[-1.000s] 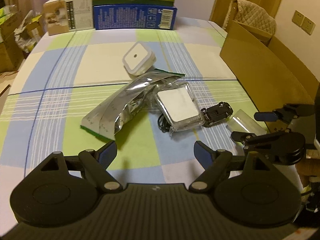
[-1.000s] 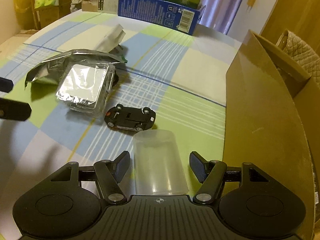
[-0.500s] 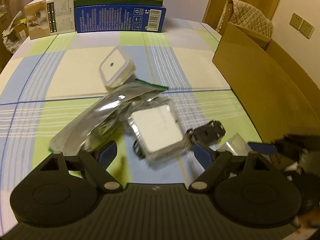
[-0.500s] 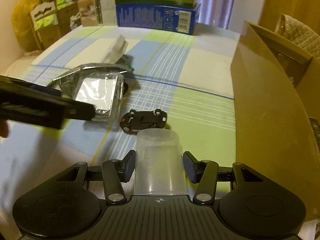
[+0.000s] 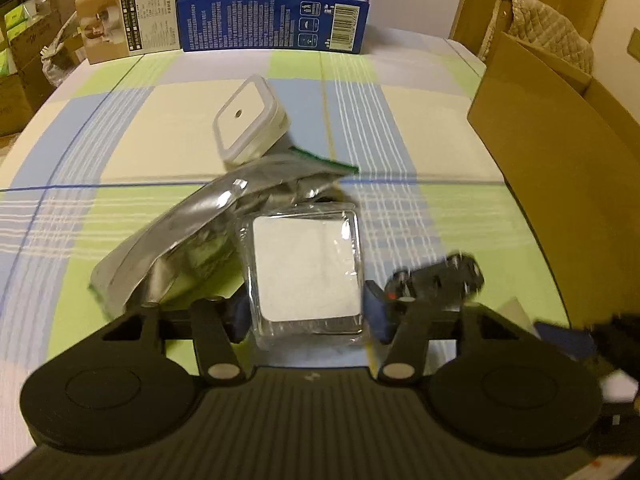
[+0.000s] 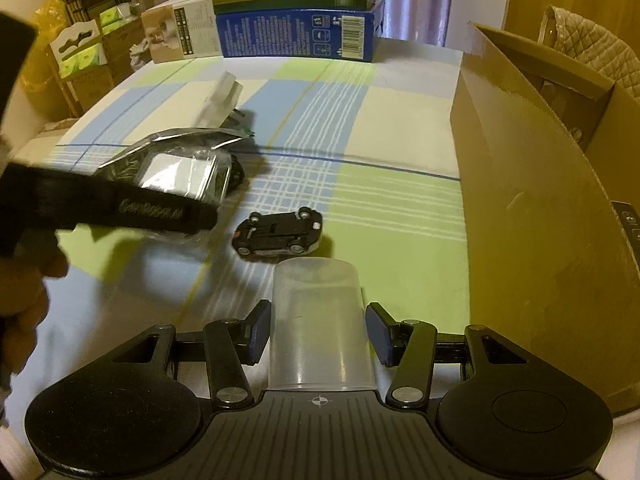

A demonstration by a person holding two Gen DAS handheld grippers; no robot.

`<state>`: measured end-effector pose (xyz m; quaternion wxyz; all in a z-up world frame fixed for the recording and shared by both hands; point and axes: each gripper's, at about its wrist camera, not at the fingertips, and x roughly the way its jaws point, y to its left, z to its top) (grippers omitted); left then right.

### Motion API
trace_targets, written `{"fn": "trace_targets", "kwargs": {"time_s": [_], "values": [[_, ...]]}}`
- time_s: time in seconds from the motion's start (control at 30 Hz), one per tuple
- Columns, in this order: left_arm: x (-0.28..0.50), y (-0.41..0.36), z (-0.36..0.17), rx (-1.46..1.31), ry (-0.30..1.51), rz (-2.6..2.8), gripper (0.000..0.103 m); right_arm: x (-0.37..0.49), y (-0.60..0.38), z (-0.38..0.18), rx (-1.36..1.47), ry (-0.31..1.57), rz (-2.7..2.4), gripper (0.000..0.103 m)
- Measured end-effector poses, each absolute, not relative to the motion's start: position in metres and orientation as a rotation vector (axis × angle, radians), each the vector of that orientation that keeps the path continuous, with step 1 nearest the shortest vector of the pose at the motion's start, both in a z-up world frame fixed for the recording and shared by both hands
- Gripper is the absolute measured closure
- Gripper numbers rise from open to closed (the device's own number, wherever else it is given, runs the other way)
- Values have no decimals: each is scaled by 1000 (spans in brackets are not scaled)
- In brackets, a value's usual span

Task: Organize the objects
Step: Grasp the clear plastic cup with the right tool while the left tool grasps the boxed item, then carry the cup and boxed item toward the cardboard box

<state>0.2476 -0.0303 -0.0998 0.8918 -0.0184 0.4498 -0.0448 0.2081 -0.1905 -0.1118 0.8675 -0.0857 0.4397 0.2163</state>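
Both hand-held grippers open: left (image 5: 304, 312) straddling wrapped box (image 5: 306, 268), right (image 6: 319, 336) straddling cup (image 6: 320, 320).

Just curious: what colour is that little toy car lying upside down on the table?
Black. The toy car shows best in the right wrist view.

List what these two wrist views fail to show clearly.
- Cardboard box interior: right wrist view, hidden by its near wall.
- Toy car: left wrist view, motion-blurred.
- Clear-wrapped packet near edge: left wrist view, cut off by the left gripper.
- Plastic cup rim: right wrist view, behind the right gripper body.
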Motion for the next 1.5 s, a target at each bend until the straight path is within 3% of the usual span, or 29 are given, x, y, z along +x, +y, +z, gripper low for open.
{"fn": "trace_targets", "kwargs": {"time_s": [0.13,0.33,0.5,0.63,0.73,0.8,0.87,1.1,1.5], "values": [[212,-22,-90,-18,947,-137,62,195,-194,-110,-159,927,456,55],[161,-15,-86,30,970,-200,62,165,-195,-112,-161,939,463,55],[152,-12,-90,63,965,-146,44,161,-196,-113,-164,928,461,55],[151,-18,-91,118,928,-116,36,162,-195,-116,-174,924,452,55],[152,-24,-95,155,911,-93,35,163,-195,-118,-185,927,448,54],[153,-26,-99,173,905,-81,35,165,-196,-120,-182,933,446,53],[154,-26,-103,164,913,-86,47,165,-196,-120,-186,929,444,53],[154,-21,-103,127,930,-124,58,167,-197,-121,-184,924,441,51],[138,-19,-95,78,937,-160,63,163,-204,-113,-101,941,453,54]]}}
